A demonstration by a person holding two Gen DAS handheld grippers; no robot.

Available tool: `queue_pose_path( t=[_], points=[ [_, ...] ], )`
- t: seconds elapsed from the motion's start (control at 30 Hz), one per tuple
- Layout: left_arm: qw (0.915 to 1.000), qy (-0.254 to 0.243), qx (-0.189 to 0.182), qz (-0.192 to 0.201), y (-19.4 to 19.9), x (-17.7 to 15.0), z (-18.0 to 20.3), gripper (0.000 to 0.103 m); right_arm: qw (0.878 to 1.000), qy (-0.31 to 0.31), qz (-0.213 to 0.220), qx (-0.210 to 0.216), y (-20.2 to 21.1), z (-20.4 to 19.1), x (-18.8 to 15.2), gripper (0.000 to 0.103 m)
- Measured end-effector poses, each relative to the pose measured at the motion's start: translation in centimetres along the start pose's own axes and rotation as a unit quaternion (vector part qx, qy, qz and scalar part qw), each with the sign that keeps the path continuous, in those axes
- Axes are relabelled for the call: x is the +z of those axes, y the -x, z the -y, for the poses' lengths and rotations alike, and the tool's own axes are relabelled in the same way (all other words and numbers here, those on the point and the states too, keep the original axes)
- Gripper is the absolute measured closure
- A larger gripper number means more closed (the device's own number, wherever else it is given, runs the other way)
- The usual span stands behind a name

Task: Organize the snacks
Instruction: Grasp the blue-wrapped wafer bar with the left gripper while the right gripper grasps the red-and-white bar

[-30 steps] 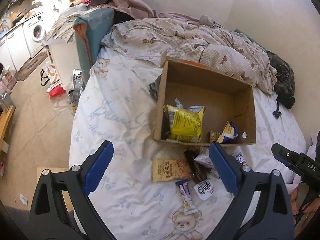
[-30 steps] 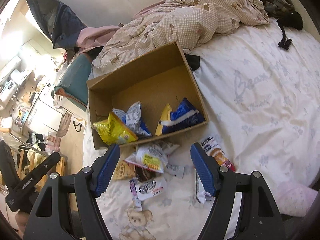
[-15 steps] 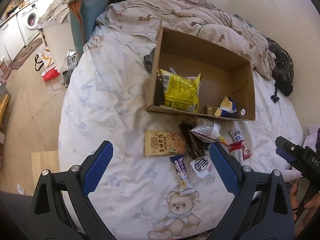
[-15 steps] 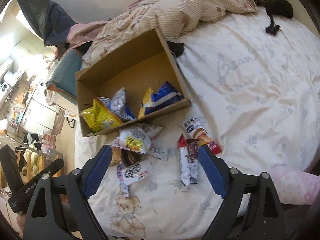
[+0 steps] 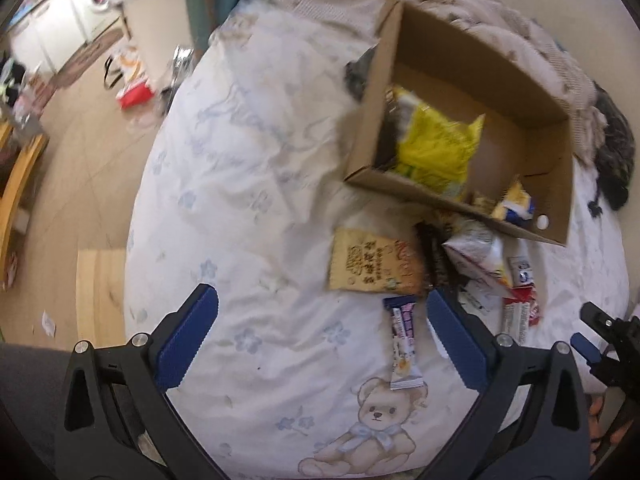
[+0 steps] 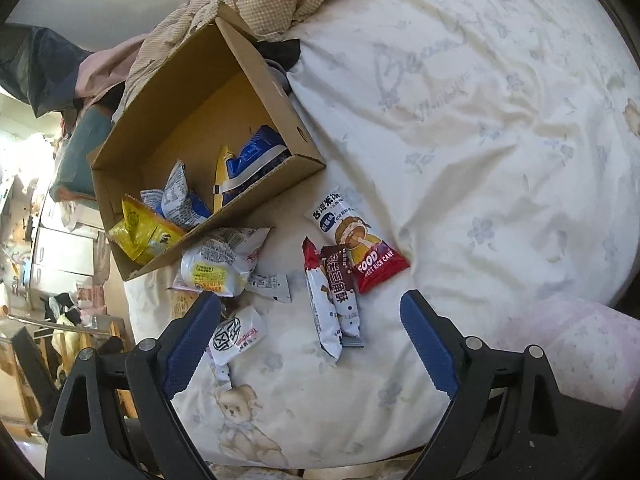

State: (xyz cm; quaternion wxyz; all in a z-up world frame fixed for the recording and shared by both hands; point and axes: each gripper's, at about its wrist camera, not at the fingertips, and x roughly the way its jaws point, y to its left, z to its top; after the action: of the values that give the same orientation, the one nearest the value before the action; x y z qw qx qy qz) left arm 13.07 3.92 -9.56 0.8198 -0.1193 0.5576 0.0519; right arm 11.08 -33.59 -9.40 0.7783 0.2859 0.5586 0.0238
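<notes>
Left wrist view: the left gripper (image 5: 320, 336) has blue-padded jaws that have just been opening and now stand spread wide over the white bear-print bedsheet (image 5: 248, 208), with nothing between them. Beyond it an open brown cardboard box (image 5: 556, 184) sits toward the far side of the bed, already holding a crumpled yellow snack bag (image 5: 434, 148) and a small blue-and-yellow packet (image 5: 516, 204). Loose snacks lie on the sheet just outside the box's near wall: a flat tan packet with printed characters (image 5: 374, 266), a slim purple-and-white bar (image 5: 404, 344) and a white pouch (image 5: 476, 252). The picture is somewhat blurred.

Right wrist view: the right gripper (image 6: 310, 344) also has jaws that have just been opening; they are spread and empty, hanging over the loose pile. Between and just beyond them lie two long wrapped bars, white (image 6: 324, 316) and brown (image 6: 342, 292), side by side, and a red-ended rice cake pack (image 6: 360, 244) touching them. A small white round-logo sachet (image 6: 236, 336) lies by the left jaw.

As a judgement, sorting is partly done: a few packets are boxed, while about eight remain on the sheet near the bed's front edge.
</notes>
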Motion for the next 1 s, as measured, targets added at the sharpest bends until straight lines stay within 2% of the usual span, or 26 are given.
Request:
queue_pose_path(
  t=[0.1,0.17,0.27,0.4,0.43,0.53,0.57,0.67,0.73,0.87,0.93,0.97,1.0],
  points=[
    [0.9992,0.013,-0.012,-0.037,-1.9,-0.5,0.2,0.008,1.000,-0.003,-0.004,0.002,-0.4,-0.1,0.4,0.009],
    [0.9971,0.016,-0.031,-0.068,-3.4,-1.1,1.0,0.023,1.000,-0.004,-0.007,0.003,-0.7,-0.3,0.5,0.009],
    [0.9941,-0.008,-0.036,-0.102,-5.3,-2.2,2.7,0.038,1.000,-0.004,-0.012,0.001,-0.9,-0.3,0.5,0.009],
    [0.9856,-0.049,-0.051,-0.153,-7.9,-4.0,5.5,0.045,1.000,-0.008,-0.012,0.000,-0.8,0.1,0.5,0.009],
    [0.9842,-0.057,-0.046,-0.161,-8.5,-4.3,5.9,0.051,1.000,-0.011,-0.011,-0.001,-0.8,0.2,0.6,0.010],
    [0.9835,-0.078,-0.003,-0.164,-9.6,-4.8,6.3,0.082,1.000,-0.018,-0.011,-0.004,-0.8,0.6,0.7,0.009],
    [0.9836,-0.079,-0.004,-0.162,-9.5,-4.8,6.3,0.090,1.000,-0.019,-0.011,-0.005,-0.8,0.7,0.7,0.009],
    [0.9843,-0.074,-0.010,-0.160,-8.4,-4.5,5.9,0.090,1.000,-0.022,-0.011,-0.005,-0.9,0.8,0.8,0.010],
    [0.9876,-0.069,-0.006,-0.141,-7.0,-4.5,5.3,0.090,1.000,-0.022,-0.017,0.000,-1.1,0.7,0.8,0.010],
    [0.9929,-0.059,-0.028,-0.099,-3.0,-4.3,4.6,0.090,0.999,-0.018,-0.039,0.011,-2.0,0.1,0.6,0.011],
    [0.9949,-0.060,-0.033,-0.074,-1.4,-4.1,4.5,0.090,0.999,-0.004,-0.053,0.011,-2.7,-0.6,0.4,0.031],
    [0.9957,-0.060,-0.033,-0.063,-0.7,-3.9,4.4,0.090,0.998,0.004,-0.057,0.006,-3.0,-0.9,0.3,0.037],
    [0.9965,-0.055,-0.034,-0.052,0.0,-3.8,4.2,0.090,0.998,0.016,-0.057,-0.006,-3.3,-1.3,0.2,0.054]
  ],
)
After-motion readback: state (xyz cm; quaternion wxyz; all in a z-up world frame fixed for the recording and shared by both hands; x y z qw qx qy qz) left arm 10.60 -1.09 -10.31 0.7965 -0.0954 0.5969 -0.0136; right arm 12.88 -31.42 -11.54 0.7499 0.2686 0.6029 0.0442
